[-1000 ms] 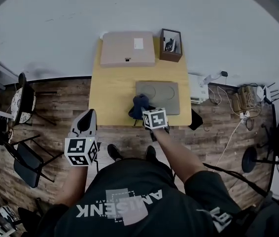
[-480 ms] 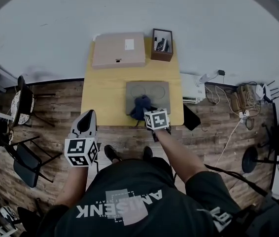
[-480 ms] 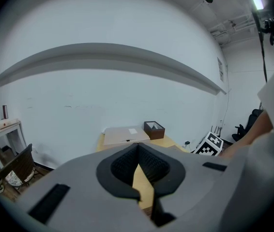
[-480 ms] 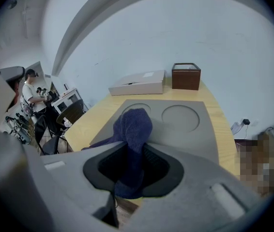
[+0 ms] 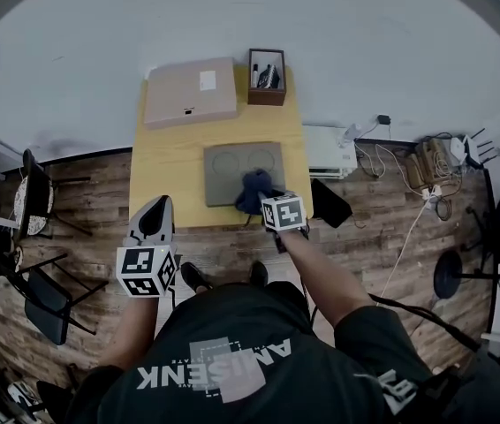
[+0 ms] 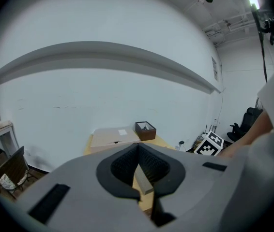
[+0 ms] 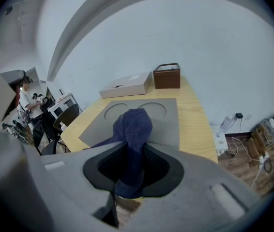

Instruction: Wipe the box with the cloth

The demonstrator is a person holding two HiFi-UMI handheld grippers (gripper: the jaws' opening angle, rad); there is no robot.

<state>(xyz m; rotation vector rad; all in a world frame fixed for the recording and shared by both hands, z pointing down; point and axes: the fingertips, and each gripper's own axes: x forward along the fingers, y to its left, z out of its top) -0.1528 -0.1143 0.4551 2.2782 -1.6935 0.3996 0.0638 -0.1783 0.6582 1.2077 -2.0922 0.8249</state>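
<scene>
The right gripper (image 5: 266, 205) is clamping a dark blue knitted cloth (image 5: 254, 190), and over the last second that bundle has been travelling along the near edge of the yellow wooden table (image 5: 166, 162). It was at the near left corner of the flat grey pad with two round recesses (image 5: 232, 164) and is now hanging over the pad's near right part, though I can't tell whether it is touching. To my eye that is only carrying, not wiping yet. The flat tan cardboard box (image 5: 190, 91) is sitting at the table's far left corner, well apart from the cloth, with a small open brown wooden box (image 5: 268, 76) at the far right corner. The left gripper (image 5: 155, 219) is idling off the table's near left corner. Its own view is showing its jaws pressed together on nothing. The right gripper view is showing the cloth threaded between those jaws with fabric drooping below them, which the head view is hiding.
</scene>
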